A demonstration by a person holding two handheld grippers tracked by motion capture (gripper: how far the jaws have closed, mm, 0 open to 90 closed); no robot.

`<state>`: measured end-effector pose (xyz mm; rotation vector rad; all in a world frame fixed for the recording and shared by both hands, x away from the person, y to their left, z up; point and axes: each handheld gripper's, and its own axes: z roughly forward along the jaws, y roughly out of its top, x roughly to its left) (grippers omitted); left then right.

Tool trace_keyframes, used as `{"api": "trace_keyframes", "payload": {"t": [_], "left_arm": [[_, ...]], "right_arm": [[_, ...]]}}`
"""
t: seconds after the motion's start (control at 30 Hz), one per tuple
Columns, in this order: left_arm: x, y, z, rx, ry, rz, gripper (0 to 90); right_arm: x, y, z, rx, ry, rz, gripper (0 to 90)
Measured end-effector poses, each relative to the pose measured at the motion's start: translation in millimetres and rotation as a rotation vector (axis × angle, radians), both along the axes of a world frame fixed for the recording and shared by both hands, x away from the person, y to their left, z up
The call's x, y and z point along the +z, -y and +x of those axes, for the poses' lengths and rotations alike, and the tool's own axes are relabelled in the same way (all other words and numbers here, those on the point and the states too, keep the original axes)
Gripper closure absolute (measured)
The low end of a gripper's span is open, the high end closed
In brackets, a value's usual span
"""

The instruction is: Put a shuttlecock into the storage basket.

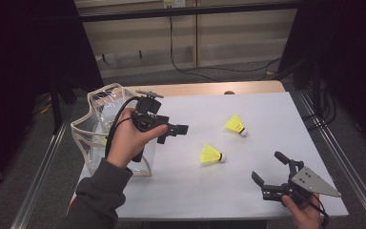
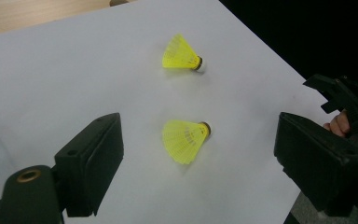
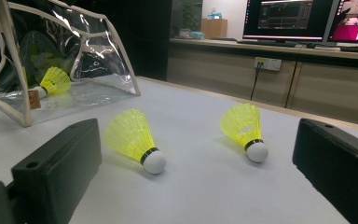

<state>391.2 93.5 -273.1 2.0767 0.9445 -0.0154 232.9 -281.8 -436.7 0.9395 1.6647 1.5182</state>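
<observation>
Two yellow shuttlecocks lie on the white table top, one near the middle and one farther back to the right. My left gripper hovers open left of them, beside a clear bag. Its own view has the near shuttlecock lying between its spread jaws and the far shuttlecock beyond. My right gripper stands open at the front right, empty, facing both shuttlecocks. The clear bag holds another yellow shuttlecock.
The bag with its cream trim stands at the table's left edge. A wooden strip runs along the back edge. Cables lie on the floor behind. Metal rails flank the table. Monitors stand far off on a counter.
</observation>
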Motion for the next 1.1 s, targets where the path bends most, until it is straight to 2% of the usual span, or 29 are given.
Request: {"api": "trace_keyframes", "payload": {"t": [0.57, 1.1], "left_arm": [[-22.6, 18.2, -7.6, -0.024, 0.001, 0.007, 16.1], [-46.2, 28.2, -11.5, -0.036, -0.021, -0.005, 15.5]], "right_arm": [[-0.1, -0.1, 0.3, -0.001, -0.002, 0.003, 0.9], [-0.4, -0.1, 0.5, -0.003, -0.002, 0.004, 1.0]]}}
